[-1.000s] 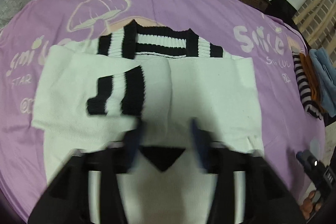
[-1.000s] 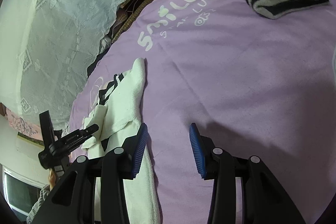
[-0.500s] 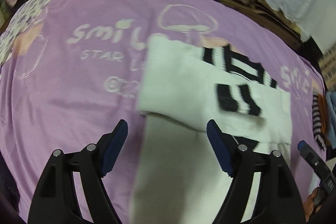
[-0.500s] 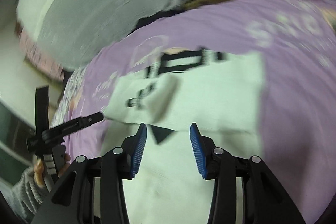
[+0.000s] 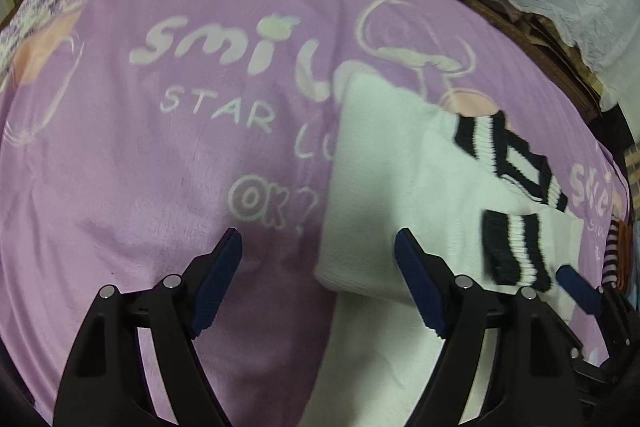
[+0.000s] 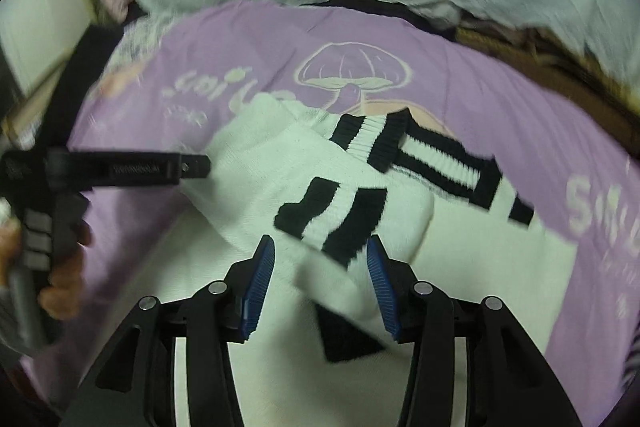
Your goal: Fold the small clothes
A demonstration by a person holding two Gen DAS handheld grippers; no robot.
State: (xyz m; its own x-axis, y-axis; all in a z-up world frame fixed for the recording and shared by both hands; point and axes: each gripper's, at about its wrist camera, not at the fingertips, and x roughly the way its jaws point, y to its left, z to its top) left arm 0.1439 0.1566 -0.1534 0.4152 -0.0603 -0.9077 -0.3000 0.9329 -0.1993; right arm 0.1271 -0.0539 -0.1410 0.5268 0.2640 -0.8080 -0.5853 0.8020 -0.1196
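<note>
we have both sleeves of the white knit sweater with black-and-white striped cuffs and collar (image 6: pixel 304 187) folded across its chest on the purple plush blanket printed with a mushroom and "smile" lettering (image 5: pixel 140 167). our left gripper (image 5: pixel 318 281) stands wide and released, with only the sweater's left edge between its tips; a second ago it sat over the middle of the garment, so we have slid it out to the side. our right gripper (image 6: pixel 320 283) is opening above the striped cuff (image 6: pixel 332 219), pads not pressing it; earlier it hovered over bare blanket beside the sweater's edge. we judge the sleeve folds done and the body fold next.
</note>
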